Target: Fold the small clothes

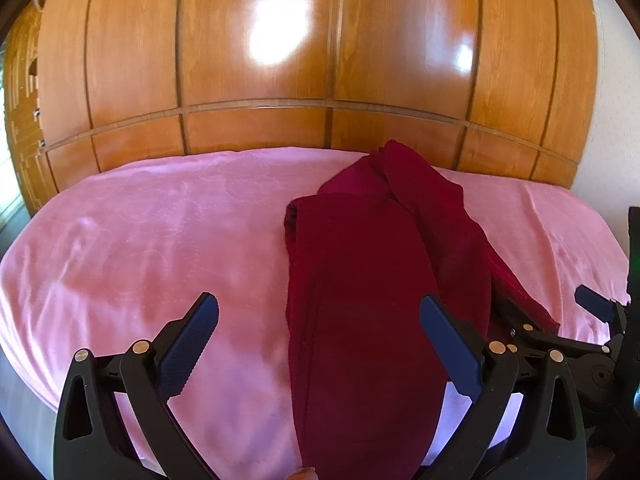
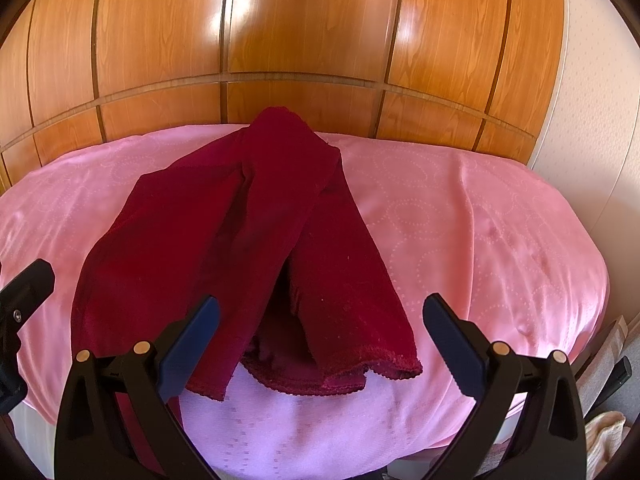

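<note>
Left gripper [image 1: 320, 344]: jaws spread wide, holding nothing; it hangs over the near edge of the bed, with the dark red cloth lying below the gap between its fingers. No contact with the cloth can be made out.

Right gripper [image 2: 320, 344]: jaws likewise spread wide and empty; it hangs over the near hem of the cloth, with no touch visible.

Garment [image 2: 248, 248]: a dark red piece of clothing, apparently small trousers or leggings, lying lengthwise on the bed from the near edge toward the far edge. One long part lies crossed over the other at the far end; near the hem the layers gape and show the inside.

Bed [image 2: 480, 220]: covered by a pink patterned sheet, with the garment nearer its middle than its right edge.

Wardrobe [image 1: 260, 60]: glossy wooden panels behind the far edge of the bed.

Progress: judged early to middle. The garment seems roughly doubled lengthwise, but untidily; squaring the layers and folding end to end appear to remain.
</note>
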`<state>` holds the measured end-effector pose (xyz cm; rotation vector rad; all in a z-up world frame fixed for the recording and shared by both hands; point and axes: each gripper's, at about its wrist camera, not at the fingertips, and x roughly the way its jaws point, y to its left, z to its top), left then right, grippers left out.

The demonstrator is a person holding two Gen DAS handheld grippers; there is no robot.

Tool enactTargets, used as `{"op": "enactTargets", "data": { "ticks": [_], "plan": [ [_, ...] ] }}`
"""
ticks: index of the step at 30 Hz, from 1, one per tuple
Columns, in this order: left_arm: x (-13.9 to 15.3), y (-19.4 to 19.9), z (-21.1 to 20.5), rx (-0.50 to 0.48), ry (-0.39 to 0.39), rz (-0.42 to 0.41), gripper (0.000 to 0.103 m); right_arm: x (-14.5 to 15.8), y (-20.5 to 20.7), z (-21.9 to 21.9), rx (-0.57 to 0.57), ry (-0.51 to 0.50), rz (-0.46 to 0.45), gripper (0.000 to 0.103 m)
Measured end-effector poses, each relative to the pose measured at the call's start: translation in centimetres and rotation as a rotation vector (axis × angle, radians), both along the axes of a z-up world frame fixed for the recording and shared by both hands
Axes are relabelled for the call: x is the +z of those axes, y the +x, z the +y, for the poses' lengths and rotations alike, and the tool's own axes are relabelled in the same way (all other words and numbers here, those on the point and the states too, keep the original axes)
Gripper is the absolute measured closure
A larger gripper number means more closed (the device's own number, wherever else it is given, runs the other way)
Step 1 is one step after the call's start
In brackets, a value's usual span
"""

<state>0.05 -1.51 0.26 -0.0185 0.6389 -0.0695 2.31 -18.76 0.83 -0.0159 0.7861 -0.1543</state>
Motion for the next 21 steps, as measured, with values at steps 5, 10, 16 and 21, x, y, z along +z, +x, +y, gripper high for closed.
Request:
{"op": "enactTargets", "data": {
  "ticks": [5,10,16,21],
  "plan": [
    [-0.8,0.5,-0.9,-0.110,0.030,0.053,0.003,-0.2,0.3,-1.5,0.024,0.081,0.021,0.002],
    [-2.1,0.4,-2.1,-0.265,0.075,0.116,0.004,-0.8,0.9,-4.5,0.038,0.241,0.057,0.002],
    [-4.4,0.8,-2.9,-0.340,0.094,0.209,0.027,-0.3,2.0,-6.2,0.111,0.408,0.069,0.034],
    [-5.8,0.8,-4.1,-0.408,0.109,0.262,0.037,-1.1,5.2,-5.0,0.182,0.469,0.122,0.044]
  ]
}}
